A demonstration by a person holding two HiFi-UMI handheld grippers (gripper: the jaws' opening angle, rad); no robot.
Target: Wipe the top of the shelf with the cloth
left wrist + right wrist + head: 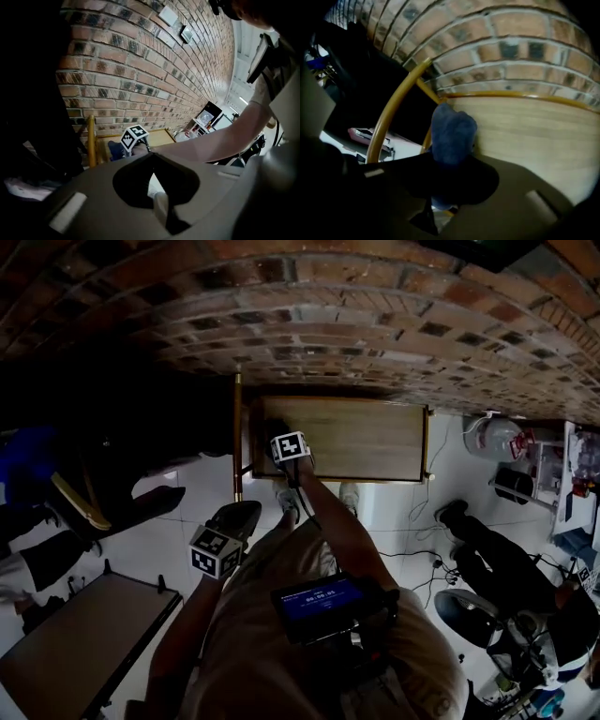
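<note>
The wooden shelf top runs along the brick wall, edged by a yellow metal rail. My right gripper is at the shelf's left end, shut on a blue cloth that is bunched against the wood. In the left gripper view the cloth shows beside the right gripper's marker cube. My left gripper hangs lower, over the floor in front of the shelf. Its jaws meet with nothing between them.
A brick wall backs the shelf. A dark table stands at the lower left. At the right, a seated person, a floor fan, cables and a white bag crowd the floor.
</note>
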